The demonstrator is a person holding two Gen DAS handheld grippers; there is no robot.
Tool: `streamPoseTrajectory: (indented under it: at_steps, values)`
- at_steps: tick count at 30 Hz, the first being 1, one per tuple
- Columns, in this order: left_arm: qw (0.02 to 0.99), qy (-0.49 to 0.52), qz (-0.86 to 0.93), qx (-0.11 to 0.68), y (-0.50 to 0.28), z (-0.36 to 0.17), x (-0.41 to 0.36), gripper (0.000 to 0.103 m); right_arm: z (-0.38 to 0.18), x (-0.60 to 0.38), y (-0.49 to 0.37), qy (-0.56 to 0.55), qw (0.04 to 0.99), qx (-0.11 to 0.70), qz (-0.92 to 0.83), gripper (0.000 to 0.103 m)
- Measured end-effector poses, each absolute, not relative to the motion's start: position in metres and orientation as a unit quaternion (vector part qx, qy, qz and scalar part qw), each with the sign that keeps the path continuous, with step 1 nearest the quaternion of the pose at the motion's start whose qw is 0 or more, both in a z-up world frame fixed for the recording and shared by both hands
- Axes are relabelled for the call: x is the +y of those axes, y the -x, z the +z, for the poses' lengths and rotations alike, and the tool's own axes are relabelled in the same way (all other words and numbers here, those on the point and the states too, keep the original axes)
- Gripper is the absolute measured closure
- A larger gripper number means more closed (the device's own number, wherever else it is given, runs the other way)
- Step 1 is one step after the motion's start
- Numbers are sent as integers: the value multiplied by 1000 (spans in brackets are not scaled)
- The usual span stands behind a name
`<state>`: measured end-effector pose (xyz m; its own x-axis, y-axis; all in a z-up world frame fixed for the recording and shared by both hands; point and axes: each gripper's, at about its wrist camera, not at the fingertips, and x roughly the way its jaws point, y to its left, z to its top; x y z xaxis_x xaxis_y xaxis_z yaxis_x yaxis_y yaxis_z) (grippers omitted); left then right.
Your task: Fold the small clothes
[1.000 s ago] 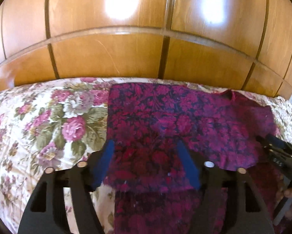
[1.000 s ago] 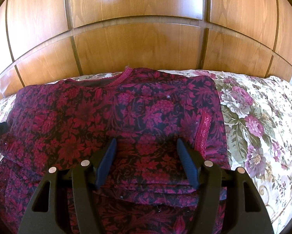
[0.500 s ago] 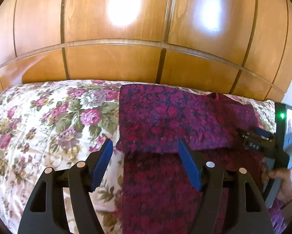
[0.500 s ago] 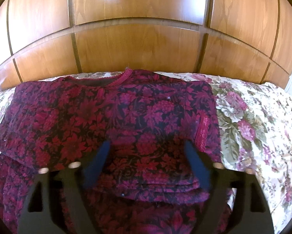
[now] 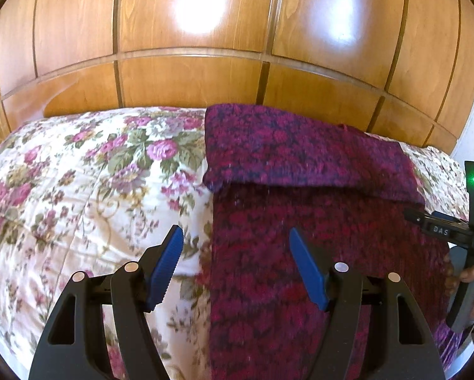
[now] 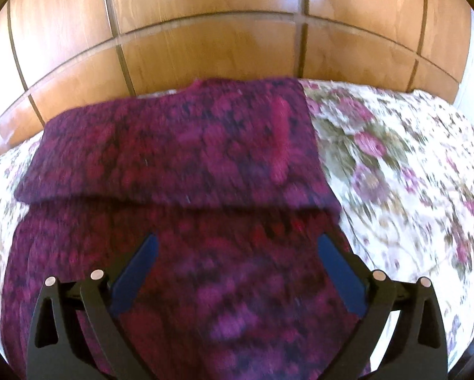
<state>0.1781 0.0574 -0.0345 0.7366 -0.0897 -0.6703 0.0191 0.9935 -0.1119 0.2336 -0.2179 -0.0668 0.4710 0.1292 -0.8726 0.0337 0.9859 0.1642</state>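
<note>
The red and purple flowery top point(image 5: 316, 221) is lying on the flowery bedspread point(image 5: 78, 190), close to the shiny wooden headboard point(image 5: 205, 63). Its far part is now folded over toward us, so there is a thick doubled strip near the headboard and one flat layer below it. A second ago both claws were sitting right over that folded edge. Now they are backing away toward the near end of the top, and more of the flat part is showing in front of them. The left gripper point(image 5: 235, 266) is hanging with its blue fingers point(image 5: 167, 266) spread wide and nothing between them, right over the left edge of the top. The right gripper point(image 6: 237, 281) is also spread wide and holding nothing, over the middle of the top; its picture is blurry because it is moving fast. So the first fold looks done and let go. I think the next job is grabbing the near end and bringing it up to make the top smaller.
</note>
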Motion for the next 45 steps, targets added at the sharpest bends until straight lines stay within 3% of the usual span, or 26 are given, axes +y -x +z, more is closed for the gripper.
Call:
streamPoseTrajectory:
  at_steps: [12, 21, 23, 25, 27, 28, 30, 33, 39, 45]
  values:
    - [903, 61, -56, 421, -133, -71, 75, 34, -63, -264, -164, -71, 837, 543, 15, 3]
    - [855, 111, -147, 484, -80, -86, 87, 39, -66, -285, -75, -157, 785, 595, 70, 3]
    - [844, 104, -167, 499, -73, -88, 82, 46, -64, -280, -60, -156, 774, 607, 86, 9]
    - [831, 91, -193, 514, -66, -90, 75, 55, -65, -273, -45, -150, 758, 626, 110, 22]
    - [823, 72, -207, 524, -60, -93, 67, 68, -64, -266, -35, -141, 750, 633, 128, 45]
    - [823, 60, -209, 525, -59, -93, 63, 79, -61, -264, -34, -137, 751, 632, 133, 50]
    - [824, 69, -215, 520, -59, -89, 65, 87, -48, -263, -35, -133, 755, 626, 145, 74]
    - [824, 124, -244, 496, -63, -71, 76, 89, -22, -266, -43, -141, 771, 598, 165, 80]
    - [816, 221, -281, 454, -84, -49, 93, 90, 10, -272, -73, -198, 796, 541, 185, 81]
    - [804, 291, -289, 430, -135, -43, 98, 90, 6, -279, -121, -251, 801, 516, 170, 81]
